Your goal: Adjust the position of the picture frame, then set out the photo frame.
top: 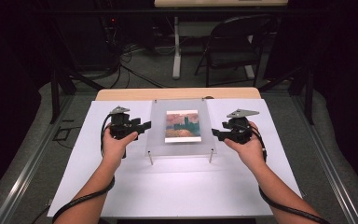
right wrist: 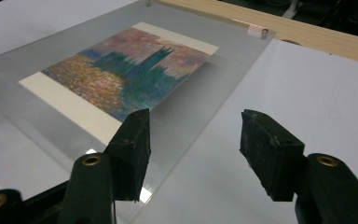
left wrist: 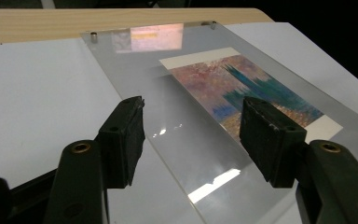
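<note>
On table, acrylic frame (top: pixel 181 126) w/ print, both grippers agape.

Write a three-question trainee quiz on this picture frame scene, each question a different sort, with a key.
1. True or false: the left gripper is shut on the clear frame.
2. Multiple choice: the print lies (a) beside the frame, (b) inside the frame, (c) on the floor.
3. Fill in: the right gripper sits at the frame's ____ edge in the high view.

Key: 1 false, its jaws stand apart over the frame's edge; 2 b; 3 right.
</note>
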A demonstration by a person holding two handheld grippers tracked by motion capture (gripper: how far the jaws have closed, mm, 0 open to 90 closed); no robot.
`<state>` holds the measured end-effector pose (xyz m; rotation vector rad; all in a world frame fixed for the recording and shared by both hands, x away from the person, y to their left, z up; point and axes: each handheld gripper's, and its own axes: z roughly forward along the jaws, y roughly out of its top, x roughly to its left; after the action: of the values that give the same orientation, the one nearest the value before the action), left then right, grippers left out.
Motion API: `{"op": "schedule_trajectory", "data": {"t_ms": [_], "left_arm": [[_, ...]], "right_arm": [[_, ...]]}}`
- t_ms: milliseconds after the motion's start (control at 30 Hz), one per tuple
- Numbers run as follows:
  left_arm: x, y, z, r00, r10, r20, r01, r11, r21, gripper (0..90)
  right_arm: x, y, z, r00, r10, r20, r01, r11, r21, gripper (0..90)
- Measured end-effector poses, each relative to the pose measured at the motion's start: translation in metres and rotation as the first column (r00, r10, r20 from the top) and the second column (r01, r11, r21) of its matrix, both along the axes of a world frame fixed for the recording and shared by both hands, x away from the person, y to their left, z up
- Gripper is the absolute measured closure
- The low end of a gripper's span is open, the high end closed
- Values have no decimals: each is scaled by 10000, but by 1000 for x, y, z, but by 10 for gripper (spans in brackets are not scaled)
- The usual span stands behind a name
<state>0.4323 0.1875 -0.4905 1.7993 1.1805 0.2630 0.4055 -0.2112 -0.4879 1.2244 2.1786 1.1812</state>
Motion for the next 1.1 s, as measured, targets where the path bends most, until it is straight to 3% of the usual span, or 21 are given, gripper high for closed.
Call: {"op": "schedule_trajectory", "data": {"t_ms": [500, 700, 867, 1100], "left_arm": [[25, -20, -11, 9994, -121, -334, 125, 9999, 102, 399], [37, -22, -20, 9981, 98, -615, -93, 9999, 77, 390], [48, -24, -25, 9964, 257, -811, -230, 9991, 343, 382], [60, -25, -30, 9926, 459, -1125, -450, 9989, 111, 366]], "right_arm": [[31, 1, -13, 9980, -347, -520, 377, 9977, 565, 414], [43, 5, -18, 9974, -365, -618, 400, 9976, 574, 414], [54, 7, -17, 9968, -525, -606, 569, 9957, 729, 396], [71, 11, -20, 9947, -591, -847, 672, 9932, 956, 381]]}}
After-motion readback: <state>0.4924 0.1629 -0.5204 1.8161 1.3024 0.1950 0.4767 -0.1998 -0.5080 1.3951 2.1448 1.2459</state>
